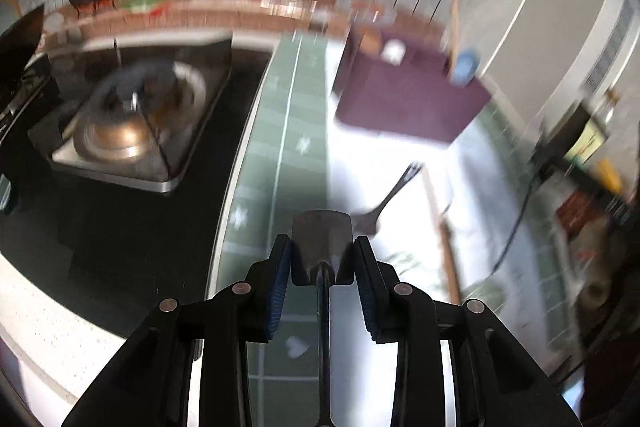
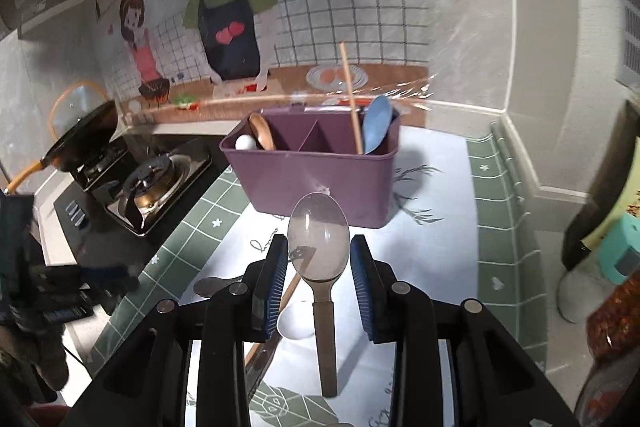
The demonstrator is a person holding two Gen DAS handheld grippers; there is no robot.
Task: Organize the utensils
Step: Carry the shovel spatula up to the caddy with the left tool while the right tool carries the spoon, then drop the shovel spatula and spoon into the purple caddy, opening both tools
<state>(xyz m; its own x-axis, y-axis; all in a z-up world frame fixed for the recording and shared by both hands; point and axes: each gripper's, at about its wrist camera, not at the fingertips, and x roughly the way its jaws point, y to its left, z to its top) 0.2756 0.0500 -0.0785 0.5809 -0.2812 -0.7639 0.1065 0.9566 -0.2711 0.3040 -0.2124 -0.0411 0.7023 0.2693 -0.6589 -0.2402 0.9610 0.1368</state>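
Observation:
My left gripper (image 1: 322,259) is shut on a metal spatula (image 1: 322,247), its flat blade sticking out between the fingers, held above the counter. A metal fork (image 1: 390,195) lies on the white mat ahead. The purple utensil holder (image 1: 408,95) stands beyond it; this view is blurred. My right gripper (image 2: 319,259) is shut on a metal spoon (image 2: 319,239), bowl forward, in front of the purple holder (image 2: 312,175). The holder has a wooden spoon (image 2: 262,133), a white utensil (image 2: 245,143), a chopstick (image 2: 352,99) and a blue spoon (image 2: 376,123). Below lie a white spoon (image 2: 294,323), a chopstick (image 2: 288,295) and a grey spoon (image 2: 212,287).
A gas stove (image 2: 156,183) with a black wok (image 2: 84,135) stands to the left on the black hob. A green checked cloth (image 2: 500,227) covers the counter. The tiled wall with a cartoon sticker (image 2: 224,27) is behind the holder. Packets and a teal item (image 2: 620,255) sit at the right.

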